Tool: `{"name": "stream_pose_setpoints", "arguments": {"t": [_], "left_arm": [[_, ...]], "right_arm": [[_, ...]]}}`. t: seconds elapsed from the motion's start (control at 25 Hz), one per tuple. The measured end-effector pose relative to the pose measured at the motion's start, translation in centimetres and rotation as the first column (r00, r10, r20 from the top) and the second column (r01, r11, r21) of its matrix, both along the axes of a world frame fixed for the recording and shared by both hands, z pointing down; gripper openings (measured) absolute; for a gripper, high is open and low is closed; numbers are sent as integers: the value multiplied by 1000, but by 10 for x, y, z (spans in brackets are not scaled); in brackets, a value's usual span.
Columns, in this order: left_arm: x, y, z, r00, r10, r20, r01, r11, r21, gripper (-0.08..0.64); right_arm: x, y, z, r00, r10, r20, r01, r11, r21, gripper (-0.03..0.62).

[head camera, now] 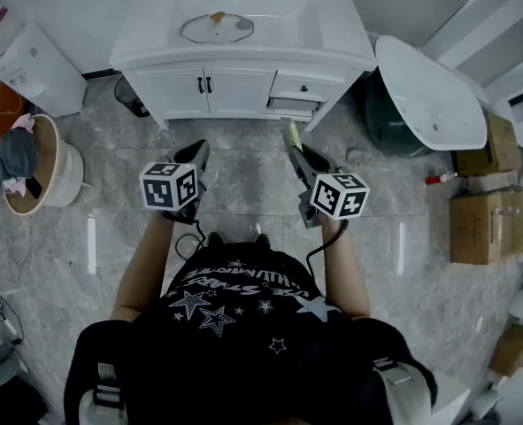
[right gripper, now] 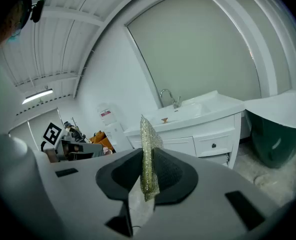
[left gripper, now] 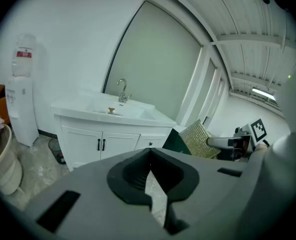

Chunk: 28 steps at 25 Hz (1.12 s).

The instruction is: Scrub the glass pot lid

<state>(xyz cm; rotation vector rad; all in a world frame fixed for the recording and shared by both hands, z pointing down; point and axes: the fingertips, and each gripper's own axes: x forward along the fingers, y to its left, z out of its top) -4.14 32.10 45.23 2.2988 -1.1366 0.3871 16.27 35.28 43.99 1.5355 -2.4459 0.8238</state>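
Lid point(head camera: 217, 28) sits in the sink point(head camera: 279, 11) at 12 o'clock, well apart from both tools. My right gripper point(head camera: 295, 153), at 1 o'clock, pinches a sponge point(head camera: 290, 135) upright between its jaws. My left gripper point(head camera: 197, 152), at 11 o'clock, has its jaws together with nothing between them.
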Motion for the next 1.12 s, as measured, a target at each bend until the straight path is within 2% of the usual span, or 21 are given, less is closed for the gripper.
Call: {"name": "stream_pose_setpoints", "arguments": {"t": [0.16,0.64,0.92,1.12], "left_arm": [[1,3,-10,999,9,-44,-9,1000,0,8],[-23,7,0,999,10,-40,-10,1000,-18,8],[-50,11,12,998,6,-59,-9,999,-48,8],[-76,1,14,998,5,-64,-7,999,-31,8]], "right_arm": [[-3,2,-2,1000,-9,-6,9,1000,5,69],[-26,2,4,999,-27,-22,27,1000,-16,69],[-57,3,9,998,-58,-24,57,998,-22,71],[-71,-2,7,999,-30,-29,30,1000,-1,72]]}}
